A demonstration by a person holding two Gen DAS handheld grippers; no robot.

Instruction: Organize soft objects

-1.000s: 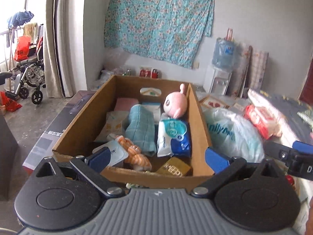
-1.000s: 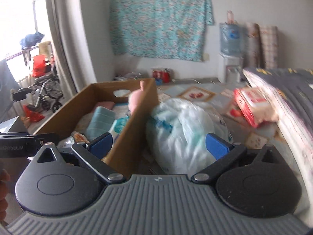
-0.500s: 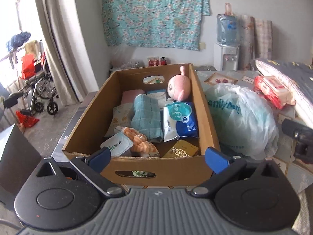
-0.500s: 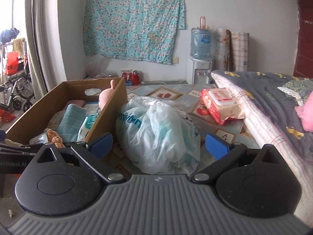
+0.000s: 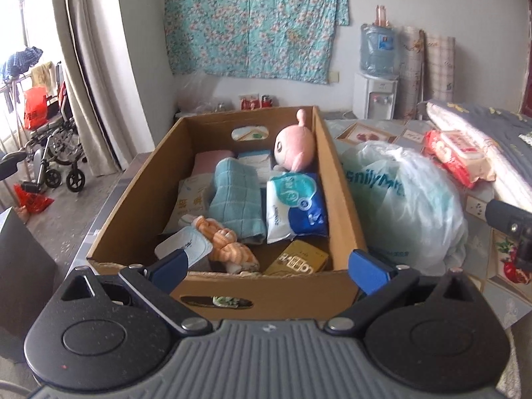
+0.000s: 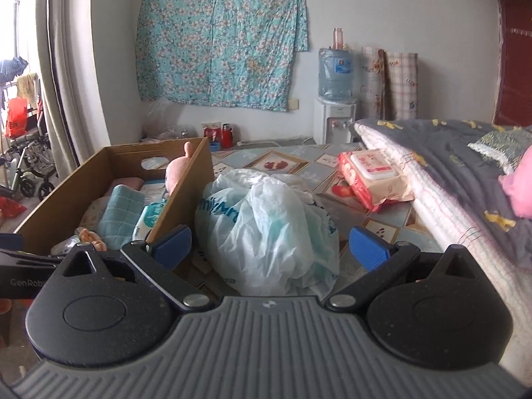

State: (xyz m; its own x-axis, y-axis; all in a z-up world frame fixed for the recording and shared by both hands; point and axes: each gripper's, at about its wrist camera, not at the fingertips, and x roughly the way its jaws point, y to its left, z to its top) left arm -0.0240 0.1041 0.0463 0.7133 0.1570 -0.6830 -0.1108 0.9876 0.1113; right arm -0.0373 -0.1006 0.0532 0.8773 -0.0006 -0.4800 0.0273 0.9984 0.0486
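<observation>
A cardboard box [image 5: 335, 186] sits on the floor and holds a pink plush toy [image 5: 294, 146], a folded teal towel [image 5: 236, 199], a blue-white tissue pack [image 5: 294, 206], an orange plush [image 5: 226, 244] and a yellow packet [image 5: 296, 261]. My left gripper [image 5: 266, 271] hovers open in front of the box's near wall, holding nothing. A stuffed white plastic bag [image 6: 266, 229] lies right of the box [image 6: 186, 193]. My right gripper [image 6: 269, 249] stands open just before that bag, empty. A red wet-wipe pack [image 6: 372, 176] leans against the bed.
A bed with a grey quilt [image 6: 465, 166] runs along the right, with something pink [image 6: 518, 183] on it. A water dispenser [image 6: 335, 99] and rolled mats [image 6: 389, 83] stand at the back wall. A wheelchair [image 5: 56, 153] and curtain [image 5: 89, 66] are at the left.
Both grippers have drawn back and risen, so the box and the bag sit farther off and lower in view. Both stay open and empty.
</observation>
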